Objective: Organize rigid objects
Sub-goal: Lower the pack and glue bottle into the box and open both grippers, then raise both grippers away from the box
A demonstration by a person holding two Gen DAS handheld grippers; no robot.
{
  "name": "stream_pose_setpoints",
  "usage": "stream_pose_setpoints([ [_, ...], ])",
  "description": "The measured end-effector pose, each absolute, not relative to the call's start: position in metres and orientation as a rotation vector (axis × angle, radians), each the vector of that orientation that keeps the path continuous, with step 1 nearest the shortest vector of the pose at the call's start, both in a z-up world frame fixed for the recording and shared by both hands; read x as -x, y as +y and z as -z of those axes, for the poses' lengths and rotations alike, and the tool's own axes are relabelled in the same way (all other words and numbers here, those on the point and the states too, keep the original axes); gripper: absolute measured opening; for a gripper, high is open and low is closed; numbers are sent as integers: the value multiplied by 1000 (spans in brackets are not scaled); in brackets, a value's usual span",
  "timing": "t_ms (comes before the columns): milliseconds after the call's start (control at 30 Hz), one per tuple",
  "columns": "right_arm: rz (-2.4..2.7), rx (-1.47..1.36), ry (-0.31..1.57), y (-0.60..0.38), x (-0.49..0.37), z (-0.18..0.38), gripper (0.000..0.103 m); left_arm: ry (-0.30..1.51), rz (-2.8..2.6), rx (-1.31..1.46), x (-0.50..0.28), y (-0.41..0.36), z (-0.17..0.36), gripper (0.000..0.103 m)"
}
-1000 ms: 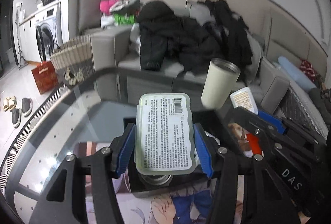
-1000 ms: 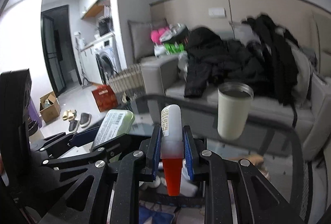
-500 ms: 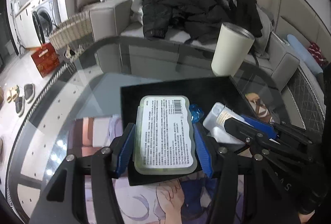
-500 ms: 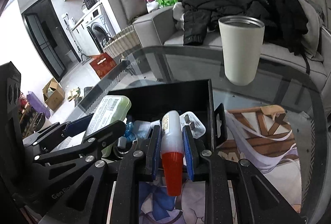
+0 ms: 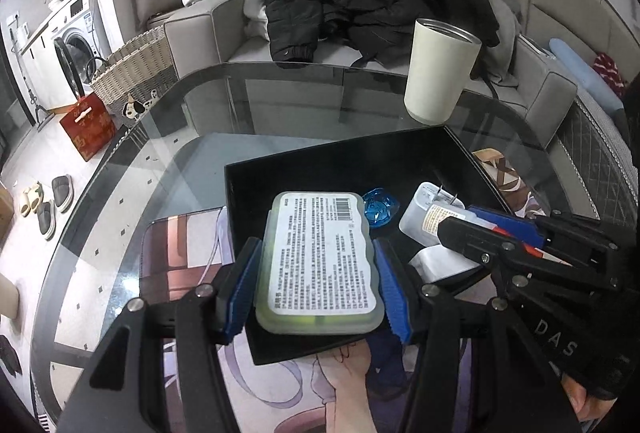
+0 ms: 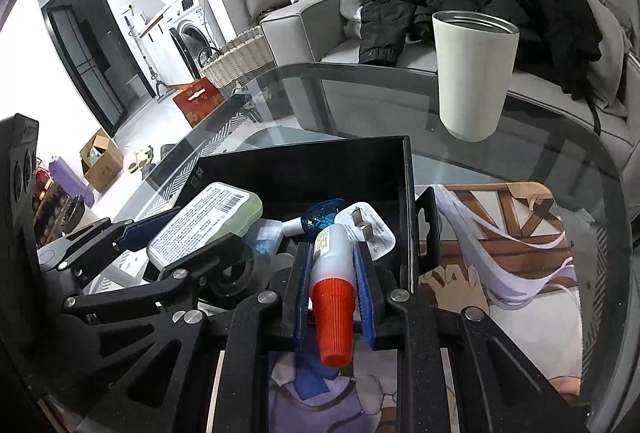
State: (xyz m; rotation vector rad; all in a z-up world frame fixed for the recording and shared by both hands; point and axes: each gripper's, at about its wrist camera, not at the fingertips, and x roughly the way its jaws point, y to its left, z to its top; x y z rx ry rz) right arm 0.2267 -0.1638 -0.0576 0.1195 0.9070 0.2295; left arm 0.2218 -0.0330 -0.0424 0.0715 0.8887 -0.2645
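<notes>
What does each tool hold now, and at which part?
Left tool: the flat labelled case, clamped by its two long sides. Right tool: the white bottle, gripped on its body just beyond the orange cap.

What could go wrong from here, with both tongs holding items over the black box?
1. The left tongs grip the labelled green case only by its near end, so it could pivot or slip out.
2. The box already holds a white charger and a blue item, so the orange-capped bottle in the right tongs may land on them.
3. The two tongs sit close together and could collide.
</notes>
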Motion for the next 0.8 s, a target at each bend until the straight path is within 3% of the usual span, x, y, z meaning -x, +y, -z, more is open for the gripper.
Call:
stream_pose_setpoints([
  [300,-234,-135,918,-164,-230,57,22,888,271,-21,-220,-27,38,55],
  [433,-233,-138,912,-164,-229,53,27,842,253,-32,-216,-26,29,58],
  [500,-233,-146,902,-165,-226,49,28,813,247,-37,-213,-25,24,63],
  [800,-215,-108,788,-161,-210,19,28,739,243,-22,-203,-18,5,63],
])
